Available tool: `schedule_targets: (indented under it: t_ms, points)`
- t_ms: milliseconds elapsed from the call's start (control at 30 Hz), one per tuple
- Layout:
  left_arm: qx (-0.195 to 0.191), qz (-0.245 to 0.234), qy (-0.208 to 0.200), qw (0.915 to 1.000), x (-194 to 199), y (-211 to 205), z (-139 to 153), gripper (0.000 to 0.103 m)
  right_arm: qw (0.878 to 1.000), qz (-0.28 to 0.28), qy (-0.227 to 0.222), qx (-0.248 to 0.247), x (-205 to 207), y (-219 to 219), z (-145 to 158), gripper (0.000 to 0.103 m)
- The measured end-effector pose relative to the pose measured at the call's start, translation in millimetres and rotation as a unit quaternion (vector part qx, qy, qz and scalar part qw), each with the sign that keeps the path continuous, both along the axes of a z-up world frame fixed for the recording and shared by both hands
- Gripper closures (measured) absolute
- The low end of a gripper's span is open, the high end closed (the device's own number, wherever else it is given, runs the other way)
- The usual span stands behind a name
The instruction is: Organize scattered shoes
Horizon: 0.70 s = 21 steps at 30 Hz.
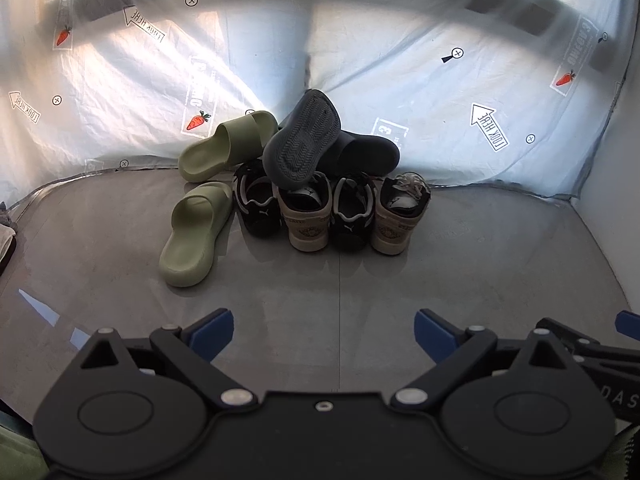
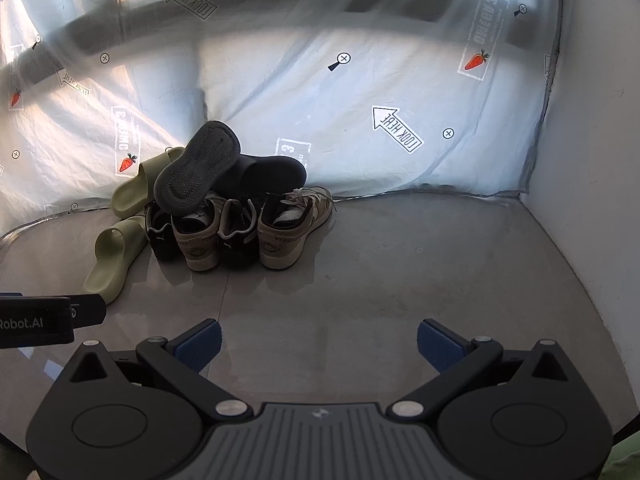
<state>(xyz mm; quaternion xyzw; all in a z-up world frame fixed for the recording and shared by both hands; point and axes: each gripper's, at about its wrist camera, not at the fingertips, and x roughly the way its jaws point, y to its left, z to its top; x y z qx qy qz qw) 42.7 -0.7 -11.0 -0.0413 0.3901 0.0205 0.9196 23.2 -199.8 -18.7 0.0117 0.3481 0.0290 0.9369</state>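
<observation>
While short of the shoe pile (image 1: 296,184), left gripper (image 1: 324,334), right gripper (image 2: 319,345), jaws wide, empty.

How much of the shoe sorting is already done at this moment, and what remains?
Nothing looks sorted yet. The black sneakers alternate with the beige sneakers in one row, the dark slide lies sole-up on top of them, and the two green slides point in different directions. Nothing is in hand: the left gripper and the right gripper are open and short of the pile. All pairing is left.
</observation>
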Motion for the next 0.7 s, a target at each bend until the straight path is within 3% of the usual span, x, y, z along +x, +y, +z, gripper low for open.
schedule_targets:
  t_ms: [367,567,700]
  points:
    - [-0.037,0.005,-0.018,0.9991,53,28,-10,0.008,0.999,0.019,-0.019,0.047,52,3,-1,0.000]
    - [-0.024,0.053,-0.040,0.9975,96,67,-31,0.008,0.998,0.022,-0.001,0.063,92,7,-8,0.000]
    - [0.018,0.078,-0.056,0.9952,135,93,-63,0.009,0.996,0.009,0.019,0.091,120,6,-15,0.000]
